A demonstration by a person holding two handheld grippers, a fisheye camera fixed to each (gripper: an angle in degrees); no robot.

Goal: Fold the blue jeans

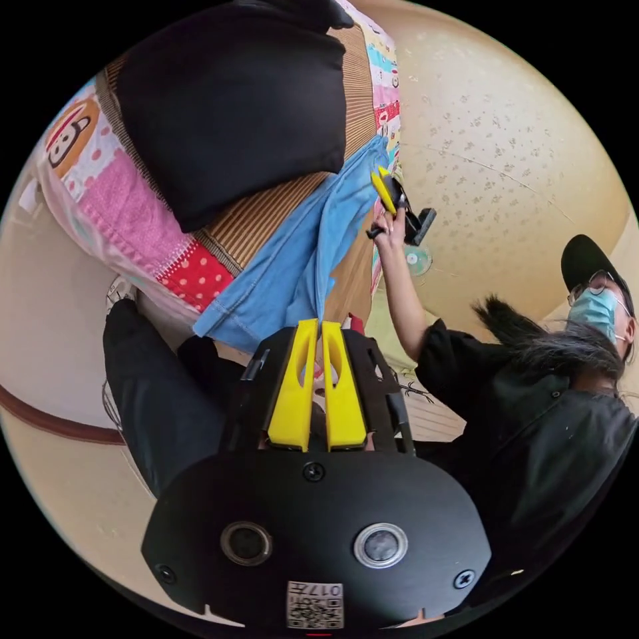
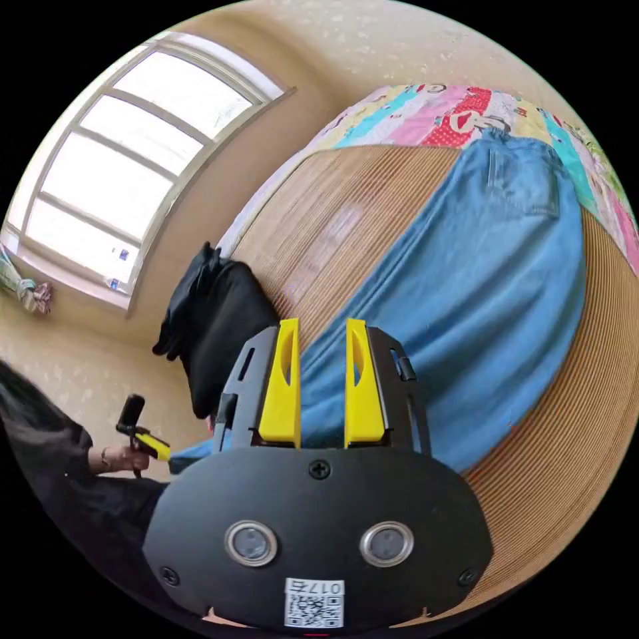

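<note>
- Woven brown bamboo mat [image 2: 373,200] covers the bed, with a patchwork cartoon-print quilt [image 1: 126,200] showing along its edges; take the mat as your reference for everything below.
- Your blue jeans [image 2: 479,279] lie spread along the mat, the waist and back pocket toward the quilt edge and the rest running back toward your right gripper.
- Your right gripper [image 2: 321,333] has its yellow jaws spread apart; the denim edge lies right under and between the jaw tips, but the jaws are not pressing on it.
- In the left gripper view, your left gripper [image 1: 321,327] has its jaws pressed together, tips nearly touching. A fold of the jeans [image 1: 293,266] hangs off the mat's edge and comes down to those tips; whether cloth is actually caught between them you cannot tell from these pictures.
- That same view catches your right gripper [image 1: 389,193] at the far end of the jeans, at the mat's edge, held in your hand [image 1: 386,229].
- A black garment [image 1: 233,106] sits folded on the mat beside the jeans, clear of both pairs of jaws.
- A window [image 2: 126,160] stands in the wall beyond the mat, past the black garment.
- Your left gripper [image 2: 150,442] also appears in the right gripper view, low beside the mat's near end.
</note>
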